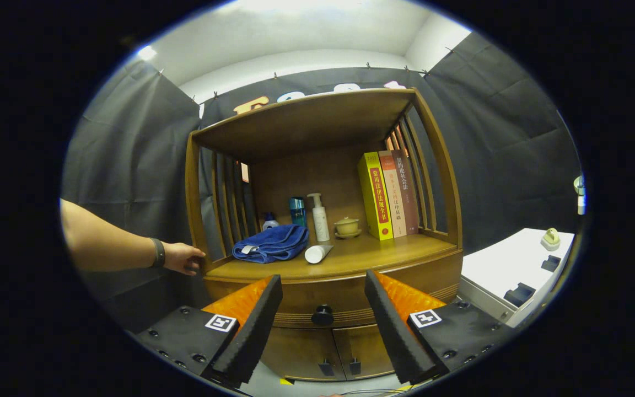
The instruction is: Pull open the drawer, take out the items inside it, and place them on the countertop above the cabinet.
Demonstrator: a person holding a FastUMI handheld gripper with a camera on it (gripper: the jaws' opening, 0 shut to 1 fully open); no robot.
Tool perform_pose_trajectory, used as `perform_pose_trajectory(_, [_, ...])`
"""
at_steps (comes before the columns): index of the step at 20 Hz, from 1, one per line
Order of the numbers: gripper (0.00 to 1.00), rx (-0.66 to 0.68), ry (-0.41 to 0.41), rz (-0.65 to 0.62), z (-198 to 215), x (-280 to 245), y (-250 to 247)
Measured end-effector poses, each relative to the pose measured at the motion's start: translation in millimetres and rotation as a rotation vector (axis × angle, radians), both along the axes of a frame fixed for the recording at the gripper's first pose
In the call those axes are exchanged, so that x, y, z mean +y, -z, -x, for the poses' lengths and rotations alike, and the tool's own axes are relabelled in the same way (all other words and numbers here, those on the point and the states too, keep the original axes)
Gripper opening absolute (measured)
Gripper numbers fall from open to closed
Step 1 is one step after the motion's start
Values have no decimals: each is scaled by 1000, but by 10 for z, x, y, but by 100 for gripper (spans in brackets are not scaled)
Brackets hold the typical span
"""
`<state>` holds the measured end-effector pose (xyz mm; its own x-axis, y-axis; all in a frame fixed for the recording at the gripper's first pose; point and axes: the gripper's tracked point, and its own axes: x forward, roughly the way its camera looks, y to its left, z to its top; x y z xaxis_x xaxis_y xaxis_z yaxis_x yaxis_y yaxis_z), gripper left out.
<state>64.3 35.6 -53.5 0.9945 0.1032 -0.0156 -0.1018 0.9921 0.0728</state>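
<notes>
A wooden cabinet stands ahead, its drawer (306,300) closed, with a round dark knob (322,315) at the middle of the drawer front. My gripper (323,286) is open, and the knob sits between and just beyond the fingertips, untouched. The countertop (372,251) above the drawer holds a folded blue towel (271,243), a white tube (317,253) lying down, a white pump bottle (319,217), a teal bottle (297,211), a small blue-capped bottle (269,221) and a lidded cup (347,226). The drawer's contents are hidden.
Three books (388,194) stand upright at the countertop's right end. A person's hand (184,258) rests on the cabinet's left post. Two lower doors (328,348) sit under the drawer. A white table (516,264) with small objects stands to the right.
</notes>
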Motion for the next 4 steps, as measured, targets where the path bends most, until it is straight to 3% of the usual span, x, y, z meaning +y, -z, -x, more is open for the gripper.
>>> perform_pose_trajectory(4, [99,17,-3,0,-27,16,77])
